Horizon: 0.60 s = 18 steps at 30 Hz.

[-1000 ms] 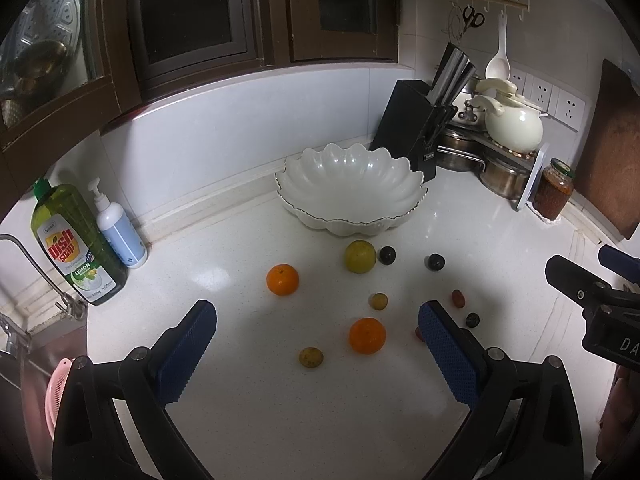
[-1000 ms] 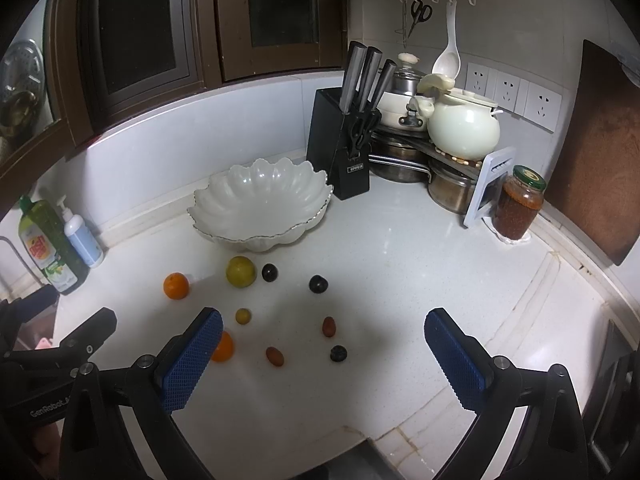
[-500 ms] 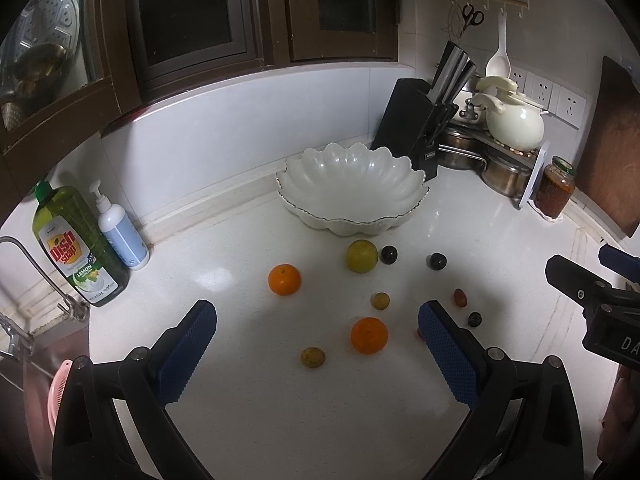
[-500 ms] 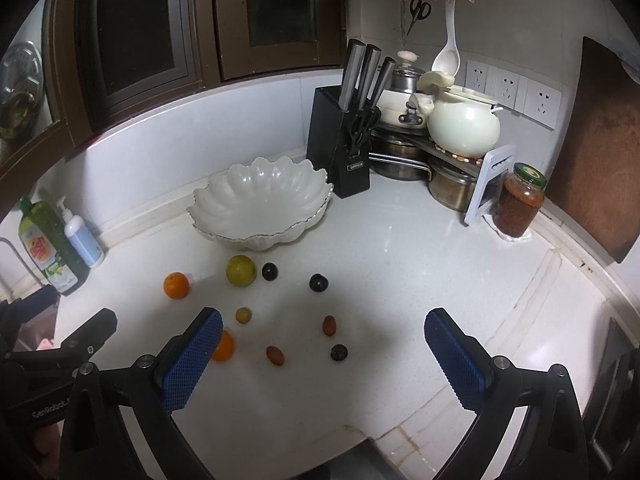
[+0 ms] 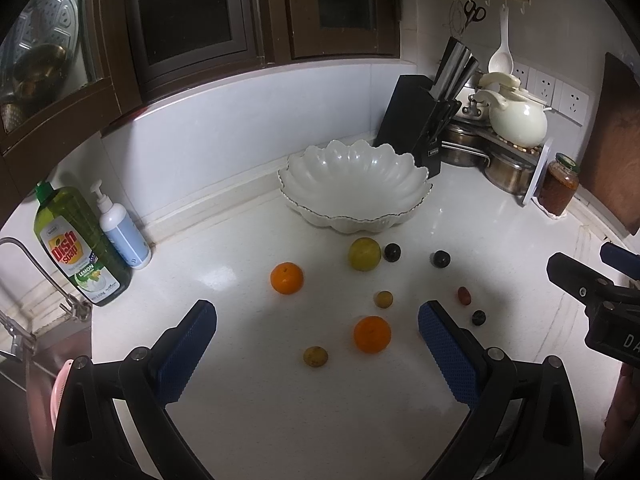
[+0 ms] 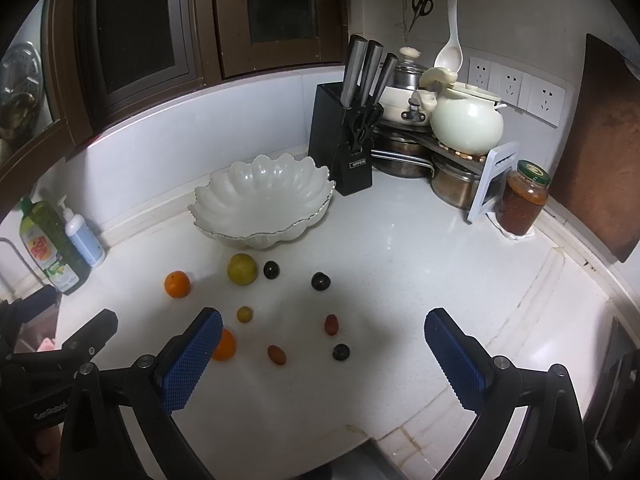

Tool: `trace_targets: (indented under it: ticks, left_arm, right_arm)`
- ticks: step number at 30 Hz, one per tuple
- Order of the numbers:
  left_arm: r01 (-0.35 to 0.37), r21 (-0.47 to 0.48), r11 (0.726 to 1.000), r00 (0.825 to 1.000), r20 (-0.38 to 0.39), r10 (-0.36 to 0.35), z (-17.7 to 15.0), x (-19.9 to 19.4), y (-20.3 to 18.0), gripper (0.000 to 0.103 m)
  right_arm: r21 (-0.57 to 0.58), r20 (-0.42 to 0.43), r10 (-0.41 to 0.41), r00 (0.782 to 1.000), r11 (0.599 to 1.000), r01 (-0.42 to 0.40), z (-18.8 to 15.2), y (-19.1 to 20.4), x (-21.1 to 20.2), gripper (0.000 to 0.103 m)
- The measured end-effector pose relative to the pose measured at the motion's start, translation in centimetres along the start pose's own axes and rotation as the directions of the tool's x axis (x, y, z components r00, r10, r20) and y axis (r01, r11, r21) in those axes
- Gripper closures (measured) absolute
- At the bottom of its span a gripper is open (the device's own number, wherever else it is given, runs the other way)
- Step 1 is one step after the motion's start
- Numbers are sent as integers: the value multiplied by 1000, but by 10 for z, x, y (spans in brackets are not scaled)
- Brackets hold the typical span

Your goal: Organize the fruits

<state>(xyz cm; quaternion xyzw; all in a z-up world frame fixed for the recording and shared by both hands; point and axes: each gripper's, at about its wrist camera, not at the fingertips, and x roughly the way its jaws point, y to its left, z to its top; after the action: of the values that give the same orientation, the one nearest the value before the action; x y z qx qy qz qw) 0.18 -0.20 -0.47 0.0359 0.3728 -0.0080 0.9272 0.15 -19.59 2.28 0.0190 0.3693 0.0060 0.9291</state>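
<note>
Both claws, left claw (image 5: 316,344) and right claw (image 6: 322,342), hover spread and empty above scattered fruit, near orange (image 5: 372,334) likeliest first for the bare bowl (image 5: 354,188).

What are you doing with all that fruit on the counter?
A person is holding two claws over the counter, getting ready to tidy up the fruit. Both the left claw and the right claw are open and holding nothing. Two oranges, a yellow-green fruit and several small dark and reddish fruits lie loose in front of the white bowl, which has no fruit in it.
</note>
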Motion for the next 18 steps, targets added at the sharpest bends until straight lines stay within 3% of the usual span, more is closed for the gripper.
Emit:
trace_targets:
  ticks: [18]
  left_arm:
    - [3,10,1000,1000,4,-3,-1,2,-2,0]
  right_arm:
    - [6,-1,-1,1000,1000,1,1,0,4,1]
